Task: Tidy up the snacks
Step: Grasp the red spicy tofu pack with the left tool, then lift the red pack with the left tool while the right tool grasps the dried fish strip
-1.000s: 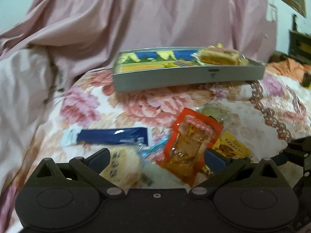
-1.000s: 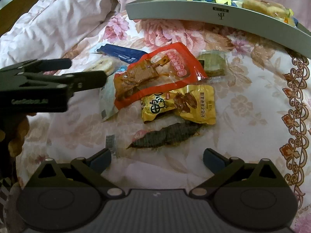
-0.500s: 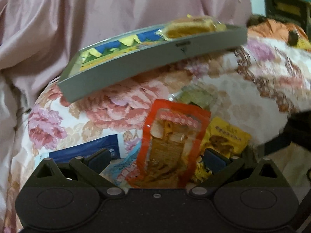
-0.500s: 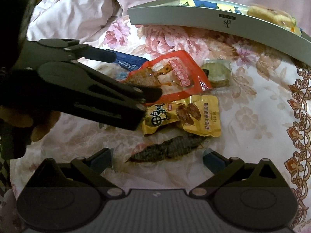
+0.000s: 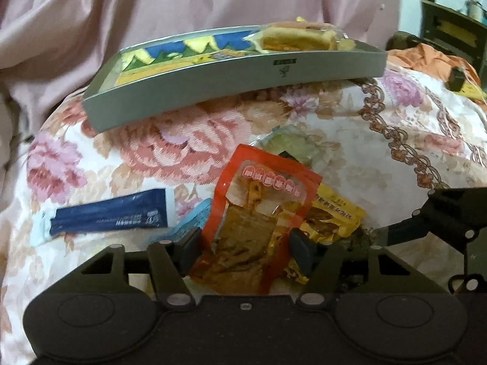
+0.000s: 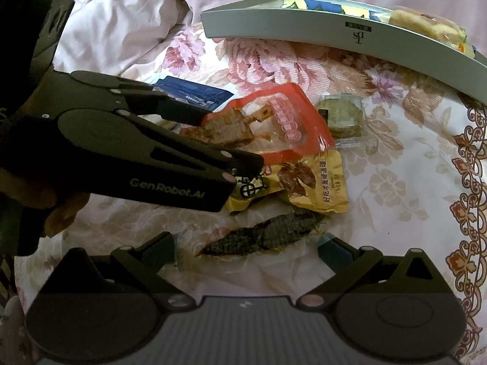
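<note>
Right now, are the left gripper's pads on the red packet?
Touching. In the left wrist view both pads of the left gripper press the red packet's lower edges; its jaws have just been closing on it.

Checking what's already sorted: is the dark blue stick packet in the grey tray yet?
No, the blue stick packet lies on the flowered bedspread, well short of the grey tray.

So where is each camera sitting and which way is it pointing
Left wrist: on the left gripper, angled down at the red packet between its fingers, gray tray beyond.
Right wrist: on the right gripper, angled down at the dark snack; the other gripper and a hand show at left.
Shared: red packet, tray, yellow packet.
</note>
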`<state>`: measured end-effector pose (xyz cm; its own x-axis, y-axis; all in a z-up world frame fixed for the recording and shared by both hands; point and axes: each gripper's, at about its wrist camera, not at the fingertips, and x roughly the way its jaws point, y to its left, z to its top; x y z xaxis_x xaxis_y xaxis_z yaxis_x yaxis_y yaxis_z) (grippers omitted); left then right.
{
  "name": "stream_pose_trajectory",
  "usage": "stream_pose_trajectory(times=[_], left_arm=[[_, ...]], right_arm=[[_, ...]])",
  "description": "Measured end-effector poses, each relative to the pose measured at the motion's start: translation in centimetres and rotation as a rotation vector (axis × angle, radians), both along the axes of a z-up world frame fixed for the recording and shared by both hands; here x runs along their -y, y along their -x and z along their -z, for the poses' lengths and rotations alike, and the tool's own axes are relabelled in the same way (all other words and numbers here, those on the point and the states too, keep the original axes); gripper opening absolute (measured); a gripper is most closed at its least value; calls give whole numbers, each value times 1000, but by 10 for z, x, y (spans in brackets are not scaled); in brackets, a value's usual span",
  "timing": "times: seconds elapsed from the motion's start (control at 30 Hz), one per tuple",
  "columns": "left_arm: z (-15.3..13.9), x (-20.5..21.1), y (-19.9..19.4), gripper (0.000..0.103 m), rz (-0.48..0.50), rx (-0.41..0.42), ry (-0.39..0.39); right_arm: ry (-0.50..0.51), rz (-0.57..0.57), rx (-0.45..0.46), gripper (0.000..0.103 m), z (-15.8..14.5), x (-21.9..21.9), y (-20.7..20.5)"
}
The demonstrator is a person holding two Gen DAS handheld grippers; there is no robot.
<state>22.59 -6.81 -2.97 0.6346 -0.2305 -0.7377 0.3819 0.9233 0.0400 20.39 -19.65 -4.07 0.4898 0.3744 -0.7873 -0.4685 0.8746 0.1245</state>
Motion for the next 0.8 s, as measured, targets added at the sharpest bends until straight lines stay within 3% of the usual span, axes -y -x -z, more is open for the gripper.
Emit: stream_pose_trajectory(times=[0.17, 0.33, 0.43, 0.8], left_arm=[[-5, -8, 4, 57, -110, -62, 51], [-7, -16, 14, 54, -207, -126, 98], [-6, -24, 26, 54, -263, -146, 121], [-11, -50, 79, 53, -381, -101, 148]], right_arm=[[-22, 40, 1, 95, 0, 7, -2], [-50, 84, -2, 78, 2, 16, -3], [-69, 96, -10, 75, 3, 18, -4], [-98, 78, -9, 65, 2, 21, -5]])
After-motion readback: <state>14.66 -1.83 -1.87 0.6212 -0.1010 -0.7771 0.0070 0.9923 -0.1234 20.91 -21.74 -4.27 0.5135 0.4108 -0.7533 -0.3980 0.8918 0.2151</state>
